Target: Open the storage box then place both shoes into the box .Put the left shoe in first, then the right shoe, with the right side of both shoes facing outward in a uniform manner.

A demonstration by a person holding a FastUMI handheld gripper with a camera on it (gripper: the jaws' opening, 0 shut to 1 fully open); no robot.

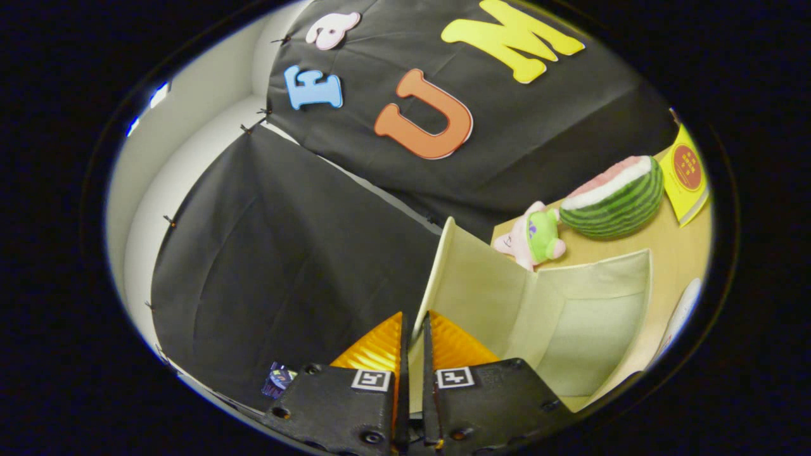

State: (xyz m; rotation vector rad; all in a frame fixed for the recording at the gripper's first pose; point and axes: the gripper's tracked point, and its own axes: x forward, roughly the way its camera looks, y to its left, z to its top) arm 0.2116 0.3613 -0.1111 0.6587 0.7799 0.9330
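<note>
The gripper (pixel 413 326) is being held clamped on the raised lid (pixel 472 278) of the storage box (pixel 589 329), whose edge is being pinched between both fingers; the open box is lying just beyond, on the wooden table (pixel 678 247).

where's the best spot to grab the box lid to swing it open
The lid's thin free edge, taken edge-on from the front. The gripper is already clamped there, one finger on each face. The panel stands raised and is thin enough to fit between the fingers; the storage box lies open beyond.
</note>
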